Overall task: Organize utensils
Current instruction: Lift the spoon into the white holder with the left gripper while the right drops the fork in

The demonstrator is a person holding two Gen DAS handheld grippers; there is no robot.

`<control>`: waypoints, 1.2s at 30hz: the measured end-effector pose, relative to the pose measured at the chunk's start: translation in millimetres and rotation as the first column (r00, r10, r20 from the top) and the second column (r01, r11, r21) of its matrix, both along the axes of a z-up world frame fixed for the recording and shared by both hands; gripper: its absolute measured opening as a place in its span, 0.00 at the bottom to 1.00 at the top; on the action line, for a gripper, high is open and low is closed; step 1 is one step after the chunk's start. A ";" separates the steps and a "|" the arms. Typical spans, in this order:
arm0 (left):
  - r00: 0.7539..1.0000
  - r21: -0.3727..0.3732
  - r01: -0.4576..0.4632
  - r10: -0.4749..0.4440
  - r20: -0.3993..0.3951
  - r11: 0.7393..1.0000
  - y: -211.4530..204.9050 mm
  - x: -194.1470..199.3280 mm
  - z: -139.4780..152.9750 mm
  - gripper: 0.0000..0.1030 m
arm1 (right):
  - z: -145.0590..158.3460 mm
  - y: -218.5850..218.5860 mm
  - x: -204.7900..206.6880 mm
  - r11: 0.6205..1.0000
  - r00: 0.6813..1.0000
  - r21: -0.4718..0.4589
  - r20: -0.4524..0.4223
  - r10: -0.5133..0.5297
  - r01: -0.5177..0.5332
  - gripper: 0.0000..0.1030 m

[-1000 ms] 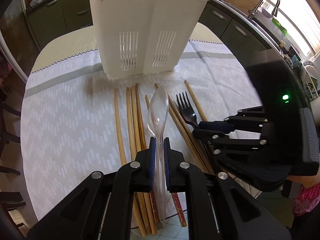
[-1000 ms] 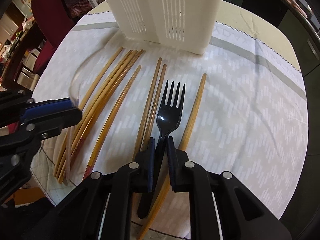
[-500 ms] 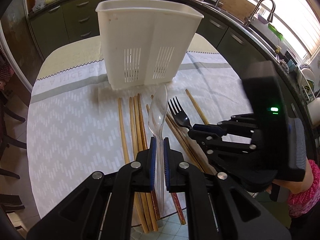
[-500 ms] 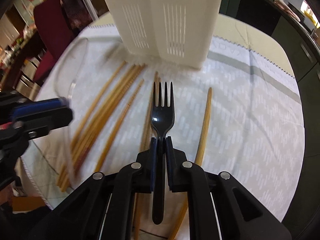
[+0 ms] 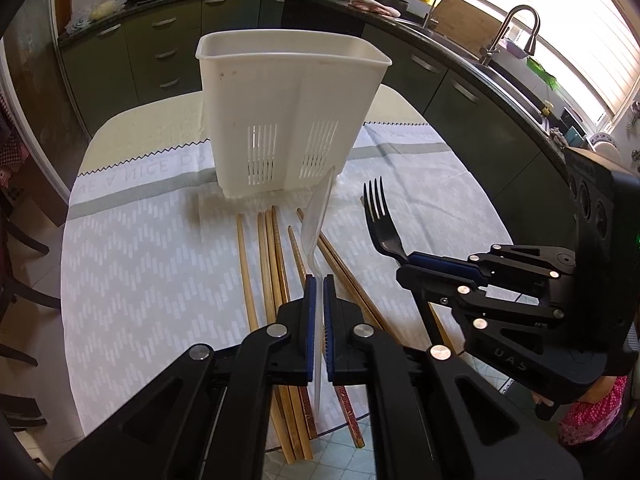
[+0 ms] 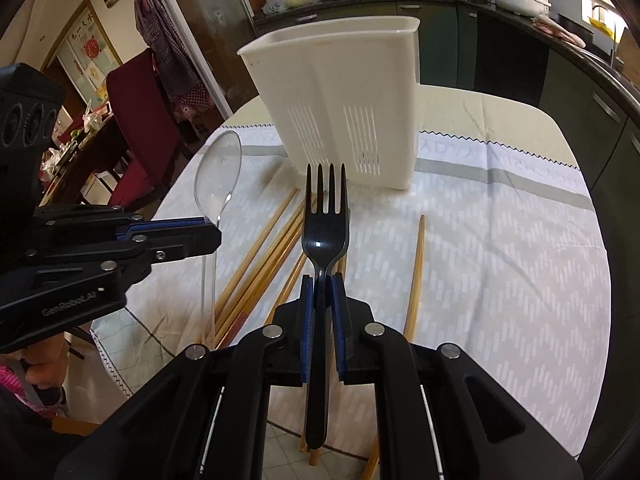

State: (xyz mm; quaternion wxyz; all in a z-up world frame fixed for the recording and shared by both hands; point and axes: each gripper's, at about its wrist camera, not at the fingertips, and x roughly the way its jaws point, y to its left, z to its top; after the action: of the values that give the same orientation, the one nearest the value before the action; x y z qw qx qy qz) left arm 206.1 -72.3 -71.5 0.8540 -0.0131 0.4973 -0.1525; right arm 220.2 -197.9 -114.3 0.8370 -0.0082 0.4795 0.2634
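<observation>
My left gripper (image 5: 319, 280) is shut on a clear plastic spoon (image 5: 318, 216), held above the table with its bowl up; the spoon also shows in the right wrist view (image 6: 218, 172). My right gripper (image 6: 320, 280) is shut on a black plastic fork (image 6: 325, 220), tines up, also seen in the left wrist view (image 5: 378, 220). Both are lifted, in front of the white slotted utensil holder (image 5: 288, 112) (image 6: 344, 92). Several wooden chopsticks (image 5: 272, 264) (image 6: 260, 256) lie on the cloth below.
A white patterned cloth (image 5: 152, 256) covers the round table. A lone chopstick (image 6: 414, 276) lies to the right. A red chair (image 6: 140, 128) stands at the left. Kitchen counters and a sink (image 5: 516, 28) lie behind.
Both grippers rose off the table with their utensils. The spoon turned edge-on in the left wrist view. The holder now sits lower and farther in both views.
</observation>
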 end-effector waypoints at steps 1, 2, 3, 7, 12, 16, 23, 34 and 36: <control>1.000 -0.003 0.001 -0.001 0.001 1.000 0.5 -0.8 0.1 0.04 | 3.4 0.3 -0.7 1.000 1.000 0.009 0.007 -0.002 0.002 0.10; 1.000 -0.007 0.002 -0.002 0.003 1.000 0.5 -1.7 1.2 0.04 | 8.1 -11.3 -9.3 1.000 1.000 0.018 0.015 -0.003 0.003 0.10; 1.000 -0.010 0.002 -0.002 0.008 1.000 0.9 -3.2 2.9 0.04 | 14.6 -16.9 -14.4 0.999 1.000 0.033 0.028 -0.005 0.004 0.10; 0.999 -0.029 0.003 -0.002 0.035 1.000 4.3 -7.9 16.2 0.04 | 45.3 -27.5 -29.7 0.994 0.993 0.108 0.114 -0.021 0.009 0.10; 0.992 -0.048 0.004 0.002 0.124 0.999 7.6 -8.6 59.2 0.04 | 90.4 -35.3 -27.2 0.978 0.965 0.206 0.253 -0.068 0.015 0.10; 0.973 -0.060 -0.016 0.029 0.228 0.998 10.5 2.3 102.6 0.04 | 128.6 -34.9 -9.6 0.963 0.922 0.268 0.368 -0.123 0.022 0.10; 0.875 -0.120 -0.070 0.119 0.469 0.990 14.3 49.6 169.5 0.04 | 172.9 -21.6 27.0 0.949 0.797 0.304 0.552 -0.245 0.082 0.10; 0.795 -0.074 -0.100 0.125 0.594 0.992 -6.9 110.7 142.1 0.04 | 155.3 9.1 99.1 0.954 0.715 0.258 0.638 -0.286 0.152 0.10; 0.806 -0.062 -0.103 0.120 0.580 0.993 -8.6 113.2 128.1 0.04 | 143.8 14.8 113.9 0.957 0.727 0.239 0.626 -0.281 0.164 0.10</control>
State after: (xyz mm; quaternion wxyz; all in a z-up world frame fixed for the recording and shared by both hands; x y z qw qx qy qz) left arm 319.3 -80.9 56.7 0.9723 -0.0070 0.2083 -0.1055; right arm 334.1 -183.1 29.5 0.9745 0.0281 0.1306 0.1804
